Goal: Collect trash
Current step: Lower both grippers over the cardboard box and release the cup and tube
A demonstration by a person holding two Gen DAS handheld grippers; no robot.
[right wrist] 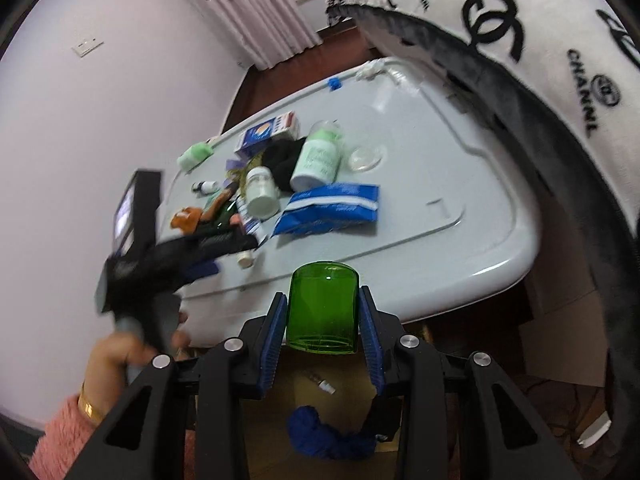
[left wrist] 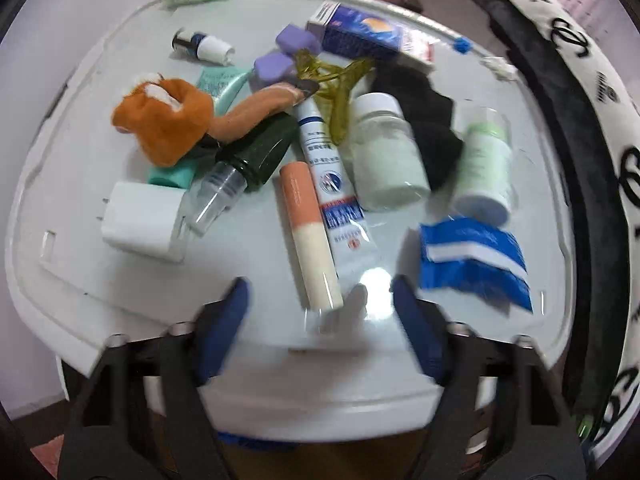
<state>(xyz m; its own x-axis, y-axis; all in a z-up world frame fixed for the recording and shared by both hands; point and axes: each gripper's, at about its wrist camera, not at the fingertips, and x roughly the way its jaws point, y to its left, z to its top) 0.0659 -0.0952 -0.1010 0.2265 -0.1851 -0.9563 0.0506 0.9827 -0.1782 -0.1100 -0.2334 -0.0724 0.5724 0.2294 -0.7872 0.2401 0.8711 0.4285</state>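
Note:
A white lid-like tabletop (left wrist: 80,272) carries a heap of small items. My left gripper (left wrist: 320,300) is open, its blue pads either side of the near end of a peach and cream tube (left wrist: 310,232). A white and blue tube (left wrist: 332,184) lies beside it. A blue and white wrapper (left wrist: 472,260) lies to the right. My right gripper (right wrist: 323,312) is shut on a green translucent cup (right wrist: 322,308), held in front of the table edge above a cardboard box (right wrist: 280,420). The left gripper (right wrist: 216,252) shows in the right wrist view over the heap.
On the table are an orange plush toy (left wrist: 164,120), a dark green bottle (left wrist: 256,152), a white charger (left wrist: 140,220), a white jar (left wrist: 384,152), a green-white bottle (left wrist: 484,168), a black cloth (left wrist: 432,120) and a blue carton (left wrist: 360,36). A printed cushion (right wrist: 520,40) overhangs the right side. Blue yarn (right wrist: 328,436) lies in the box.

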